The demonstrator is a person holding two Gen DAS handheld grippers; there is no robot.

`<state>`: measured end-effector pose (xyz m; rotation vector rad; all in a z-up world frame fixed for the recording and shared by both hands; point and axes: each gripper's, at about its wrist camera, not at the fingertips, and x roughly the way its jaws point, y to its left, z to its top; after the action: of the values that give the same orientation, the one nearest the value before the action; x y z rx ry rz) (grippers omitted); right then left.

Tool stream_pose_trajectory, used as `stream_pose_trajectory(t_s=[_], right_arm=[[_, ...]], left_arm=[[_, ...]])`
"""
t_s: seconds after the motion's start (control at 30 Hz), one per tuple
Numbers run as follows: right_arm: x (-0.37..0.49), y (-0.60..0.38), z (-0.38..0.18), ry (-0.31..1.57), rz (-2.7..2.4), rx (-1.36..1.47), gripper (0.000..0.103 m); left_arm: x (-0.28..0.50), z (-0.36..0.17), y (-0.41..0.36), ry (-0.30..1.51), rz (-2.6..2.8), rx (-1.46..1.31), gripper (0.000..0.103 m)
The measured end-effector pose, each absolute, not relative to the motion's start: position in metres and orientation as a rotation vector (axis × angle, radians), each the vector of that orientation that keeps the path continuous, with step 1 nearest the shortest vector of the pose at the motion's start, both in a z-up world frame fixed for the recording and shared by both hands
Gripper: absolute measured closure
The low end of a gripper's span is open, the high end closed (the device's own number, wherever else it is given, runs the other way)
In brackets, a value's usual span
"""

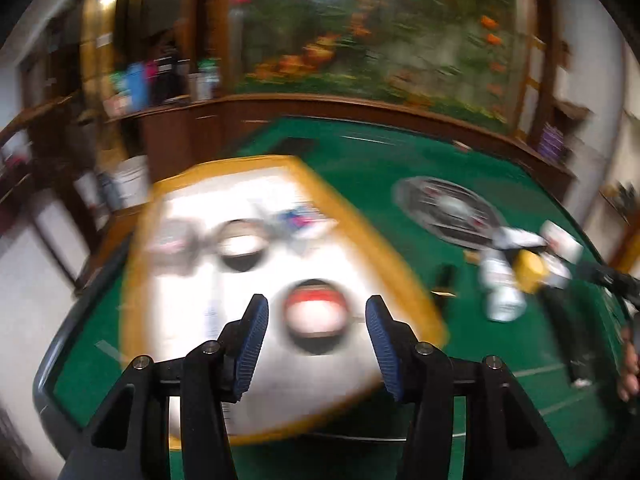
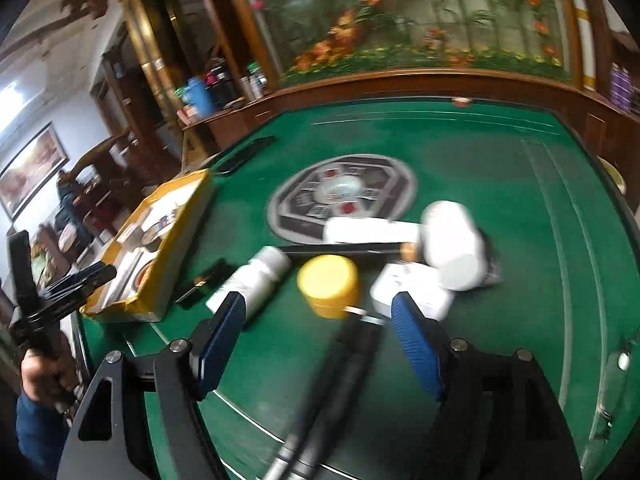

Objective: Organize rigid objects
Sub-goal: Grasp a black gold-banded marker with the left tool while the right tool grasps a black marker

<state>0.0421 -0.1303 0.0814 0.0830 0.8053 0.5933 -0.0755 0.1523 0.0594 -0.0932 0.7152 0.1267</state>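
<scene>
the right gripper (image 2: 318, 328) hangs with its blue-padded jaws spread and nothing pinched, pointing down at a loose cluster of rigid things on the green felt worktop (image 2: 520, 240). the short yellow plastic jar (image 2: 329, 285) lies straight ahead, just beyond the fingertips and centred between them, lying tipped on its side with its round end towards the camera. a white plastic bottle (image 2: 252, 280) lies just left of it, its long axis slanting away to the upper right. a larger white bottle (image 2: 454, 244) lies further off to the right. the right hand is much the nearer to this cluster. the left gripper (image 1: 316, 312), jaws also spread and empty, hovers over the yellow-rimmed cardboard tray (image 1: 400, 256) at the worktop's left, above a blurred round red-and-white tin (image 1: 316, 312) inside it
</scene>
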Motion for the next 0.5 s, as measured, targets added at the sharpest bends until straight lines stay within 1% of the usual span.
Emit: stream_pose_trajectory(t_s=[0.17, 0.27, 0.37, 0.43, 0.47, 0.5], right_arm=[[0.048, -0.140, 0.081, 0.817, 0.595, 0.152, 0.028], [0.048, -0.144, 0.081, 0.821, 0.592, 0.175, 0.028], [0.049, -0.150, 0.078, 0.841, 0.597, 0.199, 0.029], [0.050, -0.155, 0.075, 0.858, 0.579, 0.198, 0.036], [0.051, -0.155, 0.073, 0.873, 0.573, 0.193, 0.050], [0.052, -0.156, 0.070, 0.894, 0.566, 0.186, 0.058]], left_arm=[[-0.039, 0.062, 0.086, 0.804, 0.003, 0.067, 0.049], [-0.017, 0.054, 0.070, 0.861, 0.015, 0.134, 0.050], [0.006, 0.044, 0.065, 0.940, 0.020, 0.141, 0.060], [0.017, 0.038, 0.058, 0.968, 0.026, 0.188, 0.064], [0.022, 0.034, 0.055, 0.985, 0.030, 0.209, 0.066], [0.026, 0.030, 0.053, 1.001, 0.043, 0.226, 0.069]])
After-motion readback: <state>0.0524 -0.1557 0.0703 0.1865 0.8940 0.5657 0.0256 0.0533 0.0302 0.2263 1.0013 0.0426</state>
